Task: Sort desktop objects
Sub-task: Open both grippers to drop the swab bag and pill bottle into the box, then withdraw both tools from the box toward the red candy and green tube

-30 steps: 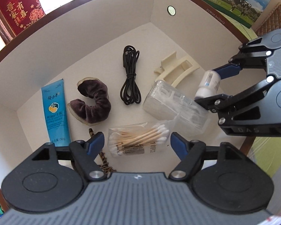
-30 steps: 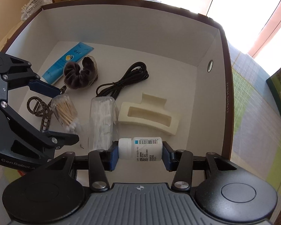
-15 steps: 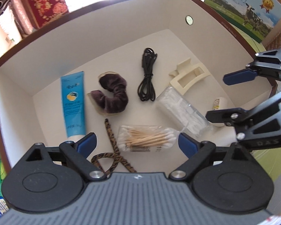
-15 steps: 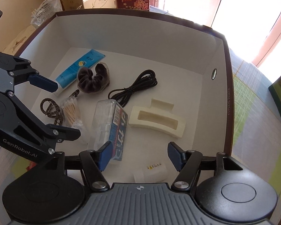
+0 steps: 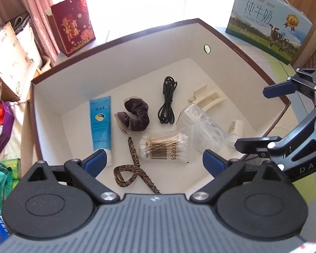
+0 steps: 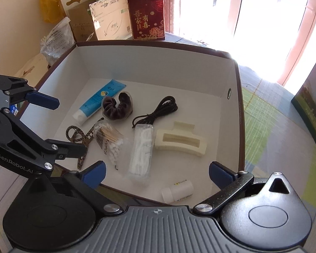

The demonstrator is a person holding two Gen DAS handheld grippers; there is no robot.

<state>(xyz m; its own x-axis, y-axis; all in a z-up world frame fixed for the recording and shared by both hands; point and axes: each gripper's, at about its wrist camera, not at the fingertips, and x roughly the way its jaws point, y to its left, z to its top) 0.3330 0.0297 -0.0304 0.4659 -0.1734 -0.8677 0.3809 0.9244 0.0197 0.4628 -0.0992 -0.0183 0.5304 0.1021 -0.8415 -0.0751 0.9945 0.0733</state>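
Observation:
A white-lined box (image 5: 120, 63) holds a blue tube (image 5: 100, 124), brown scrunchie (image 5: 134, 116), black cable (image 5: 168, 103), cream hair claw (image 5: 208, 99), clear floss box (image 5: 202, 124), cotton swab bag (image 5: 164, 147), leopard hair band (image 5: 132, 168) and a small white bottle (image 6: 178, 190). My right gripper (image 6: 157, 174) hangs above the bottle, which lies loose on the box floor. Its jaws are opening and its pads touch nothing. Above the swab bag my left gripper (image 5: 153, 162) also has its jaws opening, with nothing held.
A red gift box (image 5: 73, 25) stands behind the box, and a milk carton (image 5: 269, 21) stands at its far right. Cardboard boxes and green packets (image 5: 2, 179) crowd the left side. A checked cloth (image 6: 273, 126) covers the table to the right.
The right gripper let go of the white bottle, which now lies on the box floor. Both grippers opened wider and rose back from the box.

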